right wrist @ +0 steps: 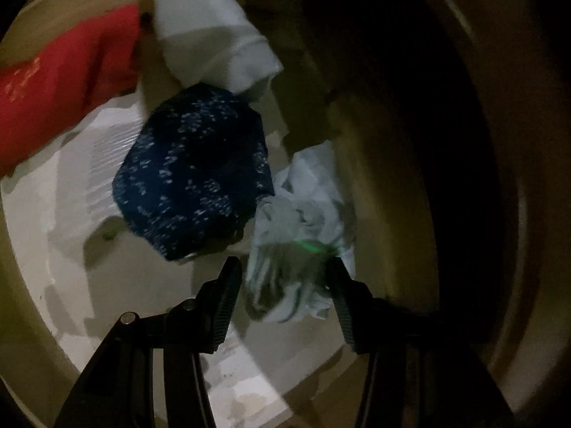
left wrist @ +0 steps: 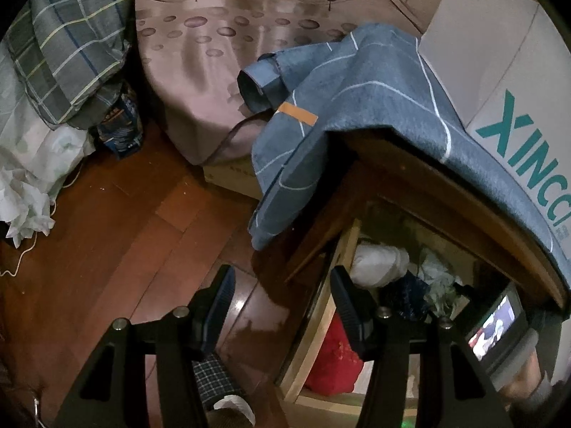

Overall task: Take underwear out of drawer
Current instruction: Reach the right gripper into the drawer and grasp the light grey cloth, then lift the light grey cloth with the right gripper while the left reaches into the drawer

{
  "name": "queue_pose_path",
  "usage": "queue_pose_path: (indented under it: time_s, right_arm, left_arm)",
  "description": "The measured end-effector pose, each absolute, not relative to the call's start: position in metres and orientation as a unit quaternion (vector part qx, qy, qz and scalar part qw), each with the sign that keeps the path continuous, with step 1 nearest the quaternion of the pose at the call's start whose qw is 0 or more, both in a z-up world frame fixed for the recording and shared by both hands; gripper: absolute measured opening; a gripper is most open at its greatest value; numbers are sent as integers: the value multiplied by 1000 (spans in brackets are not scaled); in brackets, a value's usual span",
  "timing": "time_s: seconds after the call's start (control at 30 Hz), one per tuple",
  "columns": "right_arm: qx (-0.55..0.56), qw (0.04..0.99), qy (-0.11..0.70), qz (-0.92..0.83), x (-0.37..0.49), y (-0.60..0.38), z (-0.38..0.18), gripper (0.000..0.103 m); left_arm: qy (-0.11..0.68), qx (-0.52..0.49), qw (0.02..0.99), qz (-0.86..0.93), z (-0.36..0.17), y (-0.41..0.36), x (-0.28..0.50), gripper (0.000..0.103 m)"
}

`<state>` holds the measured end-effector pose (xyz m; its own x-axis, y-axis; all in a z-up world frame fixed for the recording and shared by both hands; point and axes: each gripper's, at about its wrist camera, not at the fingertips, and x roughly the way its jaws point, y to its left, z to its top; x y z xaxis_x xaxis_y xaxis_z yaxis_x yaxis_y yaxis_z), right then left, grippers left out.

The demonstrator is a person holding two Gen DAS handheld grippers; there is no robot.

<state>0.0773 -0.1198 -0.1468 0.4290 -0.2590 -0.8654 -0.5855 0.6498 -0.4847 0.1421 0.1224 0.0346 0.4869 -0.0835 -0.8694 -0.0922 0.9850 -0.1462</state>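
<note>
The wooden drawer point(left wrist: 339, 249) stands pulled out under a dark wood top. Inside lie a rolled white garment point(right wrist: 210, 32), a dark blue speckled garment point(right wrist: 192, 174), a crumpled pale striped garment point(right wrist: 303, 221) and a red cloth point(right wrist: 60, 82). My right gripper point(right wrist: 283, 274) is open inside the drawer, its fingers on either side of the pale striped garment. My left gripper point(left wrist: 282, 278) is open and empty, above the floor beside the drawer's left wall. The white roll point(left wrist: 378, 264), blue garment point(left wrist: 407, 296) and red cloth point(left wrist: 332, 356) also show in the left wrist view.
A blue checked cloth point(left wrist: 357, 107) hangs over the furniture top, with a white box point(left wrist: 506, 71) on it. A bed point(left wrist: 221, 53) stands behind, bedding point(left wrist: 64, 46) piled at left, wood floor point(left wrist: 125, 232) below. The right gripper's screen point(left wrist: 496, 324) shows at lower right.
</note>
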Motion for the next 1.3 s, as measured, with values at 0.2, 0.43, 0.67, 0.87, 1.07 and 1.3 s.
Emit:
queue_pose_path:
  time_s: [0.2,0.43,0.67,0.87,1.07,1.3]
  right_arm:
    - [-376,751,530,116,86,-133,-159,39]
    - [-311,744,576,133,83,-149,-157,25]
    - [-231,705,647,179,71,-164,-153,24]
    - [-209,707,652,177,66,-168,-156,39]
    - [-273,709,630,163,58,-157,-175,62]
    - [-267,714,626,166,72,-130,-196,72]
  left_arm:
    - [509,-91,856,8,33,124,143,57]
    - [514,-85,854,7,31,123,143,57]
    - [518,-88,851,7,30,124,144,57]
    - [519,-83,851,0,30,121,142,57]
    - [530,-93,843,1,24,122,145,57]
    - [534,-78,842,-12,22,113,143,57]
